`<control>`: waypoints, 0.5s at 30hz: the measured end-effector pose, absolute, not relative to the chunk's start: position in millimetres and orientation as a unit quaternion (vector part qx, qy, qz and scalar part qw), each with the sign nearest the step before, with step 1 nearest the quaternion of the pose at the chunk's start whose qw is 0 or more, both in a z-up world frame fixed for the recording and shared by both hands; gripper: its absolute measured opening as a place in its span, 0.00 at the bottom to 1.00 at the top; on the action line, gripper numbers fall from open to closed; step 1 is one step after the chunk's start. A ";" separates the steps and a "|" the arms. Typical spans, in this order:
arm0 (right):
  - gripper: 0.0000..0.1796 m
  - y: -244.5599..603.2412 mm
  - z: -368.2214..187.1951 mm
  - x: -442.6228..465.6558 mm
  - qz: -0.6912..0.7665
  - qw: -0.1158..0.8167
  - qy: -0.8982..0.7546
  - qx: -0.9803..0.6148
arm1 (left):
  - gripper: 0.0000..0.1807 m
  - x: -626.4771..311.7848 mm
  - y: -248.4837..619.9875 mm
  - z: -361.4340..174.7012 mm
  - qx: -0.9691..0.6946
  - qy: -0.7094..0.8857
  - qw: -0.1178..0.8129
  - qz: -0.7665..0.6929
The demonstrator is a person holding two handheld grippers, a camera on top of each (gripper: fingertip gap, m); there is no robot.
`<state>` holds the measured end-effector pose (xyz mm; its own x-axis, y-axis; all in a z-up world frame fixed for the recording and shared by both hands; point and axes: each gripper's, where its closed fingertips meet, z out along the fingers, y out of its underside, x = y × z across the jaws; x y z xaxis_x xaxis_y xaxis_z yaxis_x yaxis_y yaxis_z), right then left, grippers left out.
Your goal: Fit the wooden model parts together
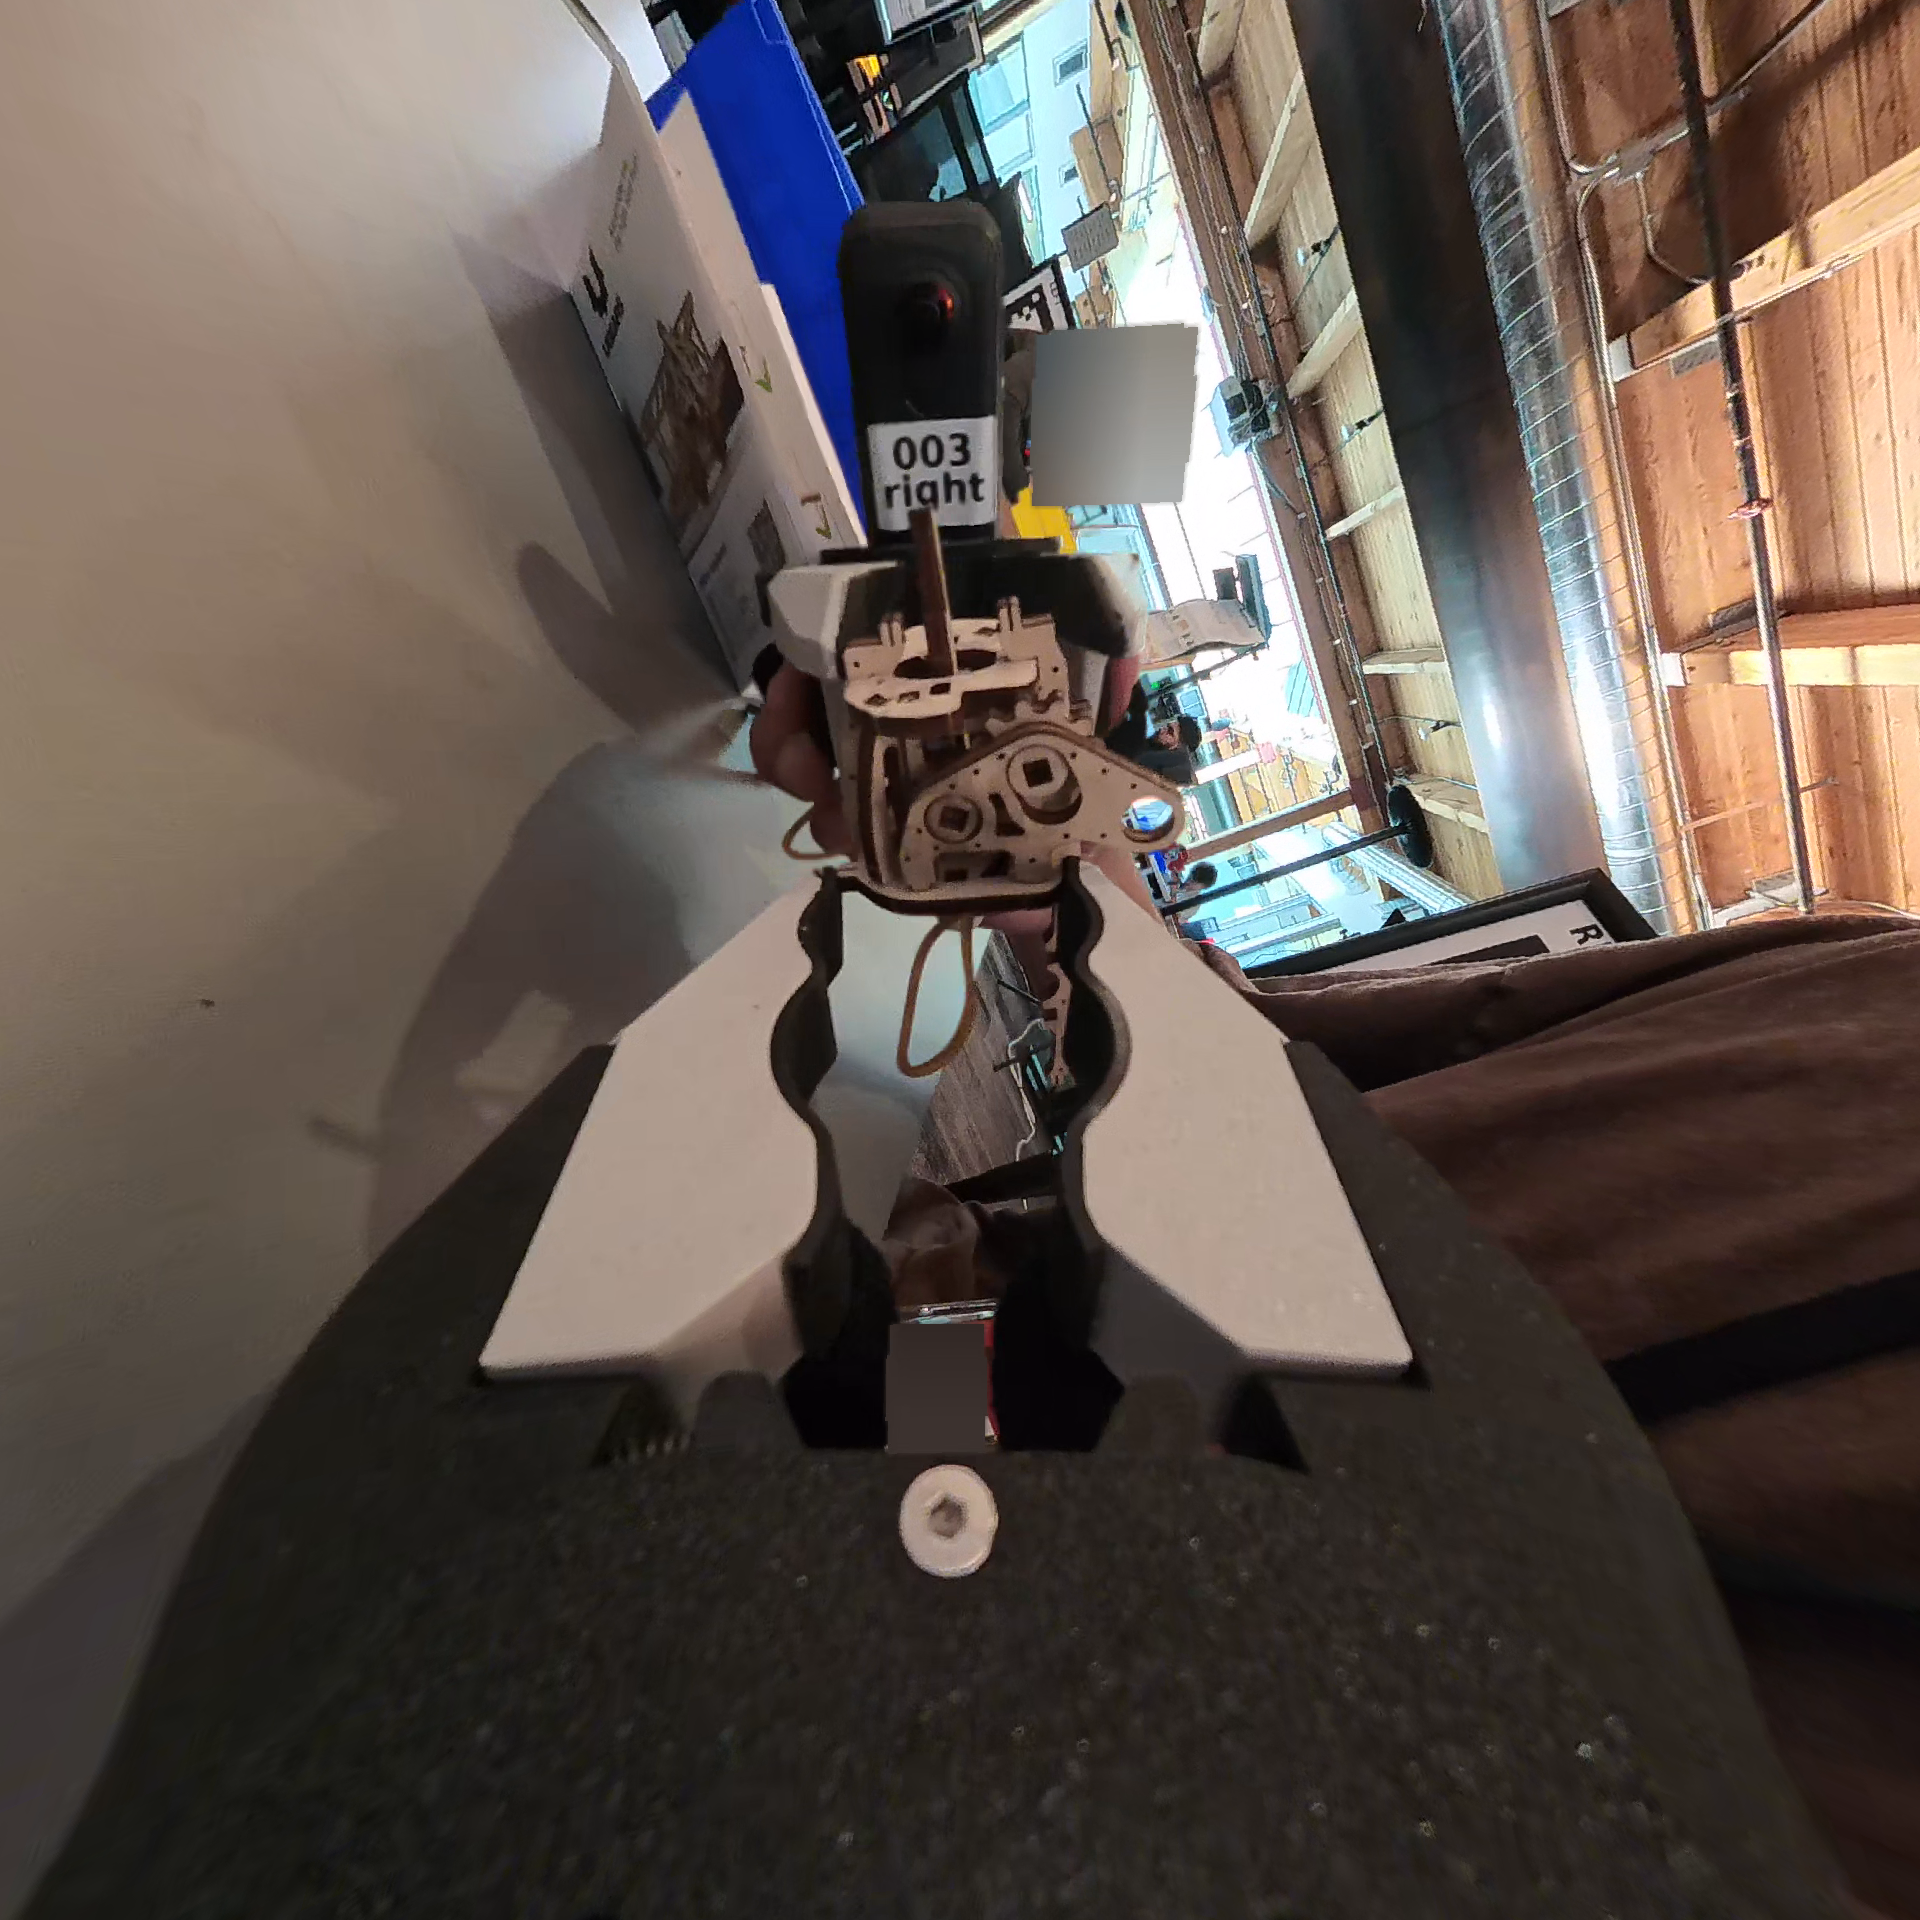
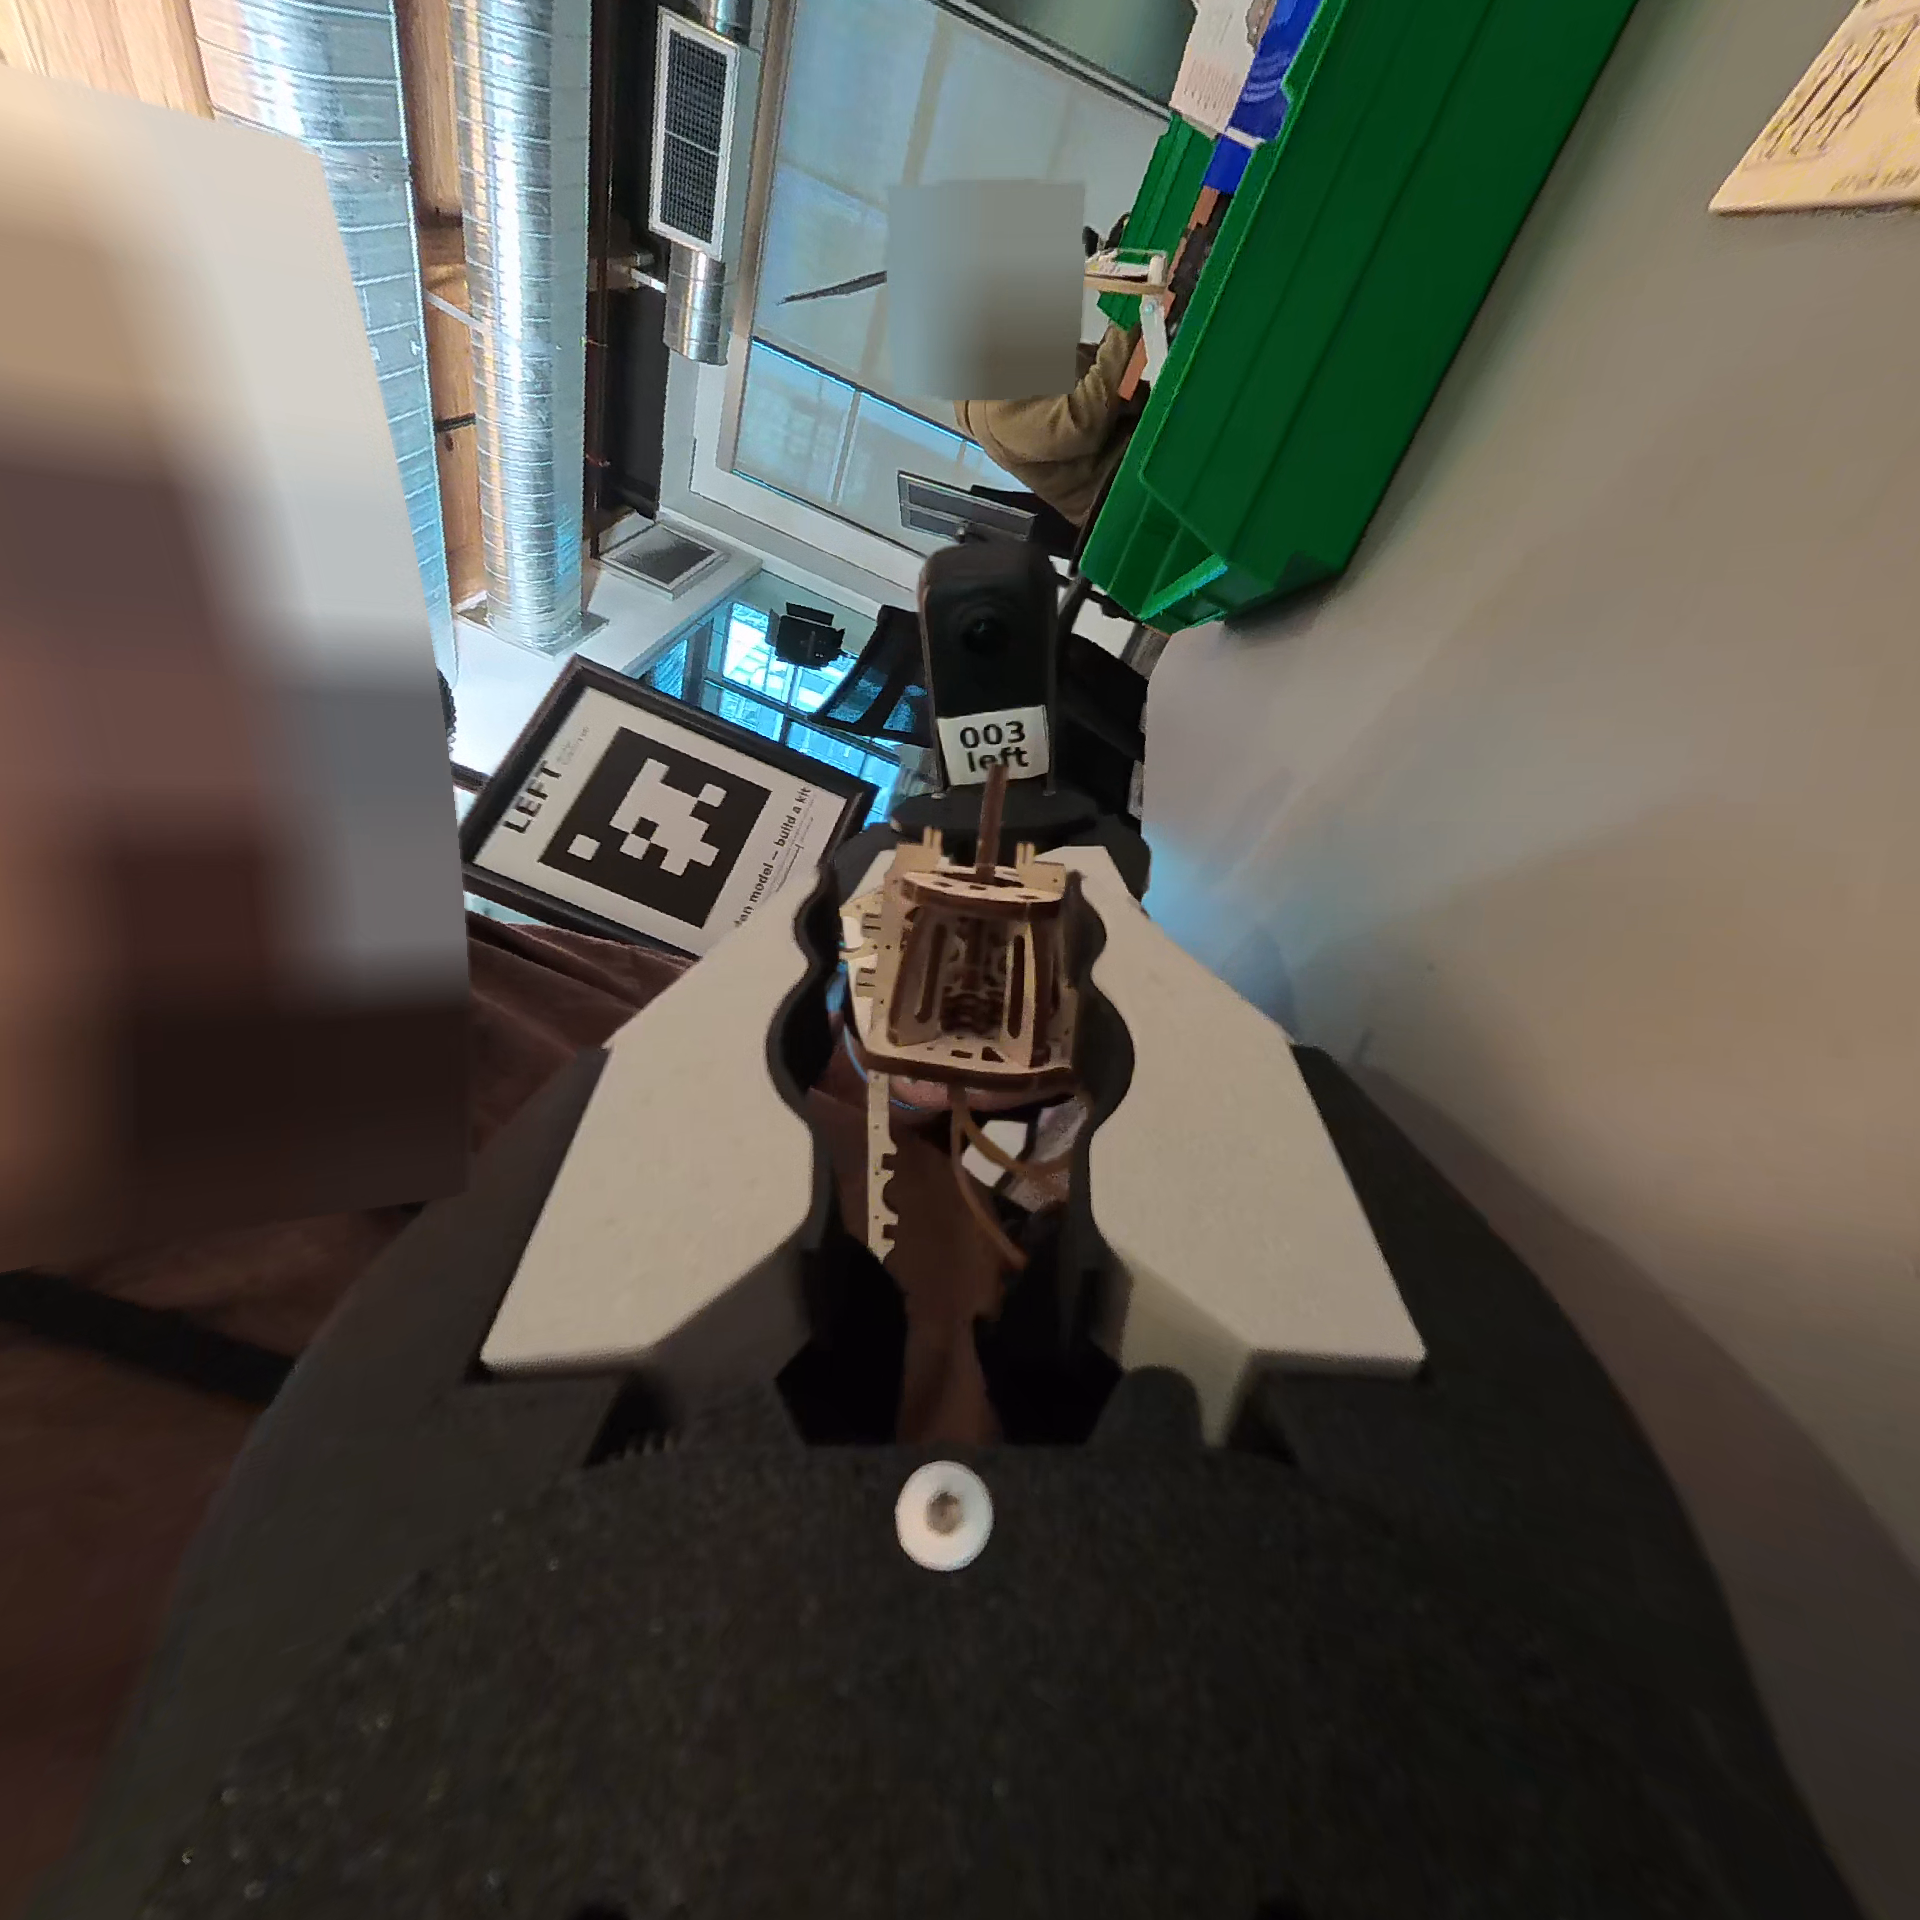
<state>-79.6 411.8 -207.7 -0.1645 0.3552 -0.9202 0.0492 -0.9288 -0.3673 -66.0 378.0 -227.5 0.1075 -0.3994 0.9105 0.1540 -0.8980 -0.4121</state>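
Note:
A pale laser-cut wooden model with gears, plates and a dark dowel hangs in the air between my two grippers, which face each other. My left gripper has its fingertips closed on the edges of the model's near flat plate. A rubber band and a notched wooden strip hang into its gap. My right gripper is shut on the model, which sits between its white fingers. Its camera body shows beyond the model. A hand holds that gripper.
A white table carries a picture-printed box and a blue bin. Green bins and a sheet of wooden parts lie on the table. A framed marker sign and brown cloth are close by. A person sits behind. My right fingertips sit around 4 centimeters from my left ones.

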 end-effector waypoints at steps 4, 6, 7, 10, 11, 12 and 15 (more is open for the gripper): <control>0.24 420.7 -210.6 -72.4 0.700 0.153 -0.204 -0.667 | 0.22 -68.1 379.4 -229.4 -0.721 0.090 0.215 -0.652; 0.29 420.6 -216.1 -70.2 0.670 0.157 -0.233 -0.687 | 0.22 -68.2 379.4 -230.1 -0.724 0.093 0.217 -0.648; 0.32 417.0 -216.8 -70.4 0.668 0.141 -0.241 -0.690 | 0.21 -68.0 379.2 -231.0 -0.728 0.099 0.220 -0.642; 0.33 399.9 -217.2 -73.1 0.674 0.087 -0.267 -0.684 | 0.21 -66.7 378.3 -231.2 -0.734 0.112 0.226 -0.631; 0.32 395.4 -218.0 -74.4 0.675 0.075 -0.272 -0.682 | 0.22 -66.2 377.6 -231.1 -0.734 0.114 0.226 -0.631; 0.33 392.2 -220.1 -75.8 0.674 0.065 -0.273 -0.683 | 0.21 -66.1 377.5 -231.1 -0.733 0.113 0.225 -0.631; 0.32 388.8 -222.1 -79.0 0.688 0.048 -0.261 -0.676 | 0.21 -66.5 378.2 -231.2 -0.733 0.110 0.225 -0.632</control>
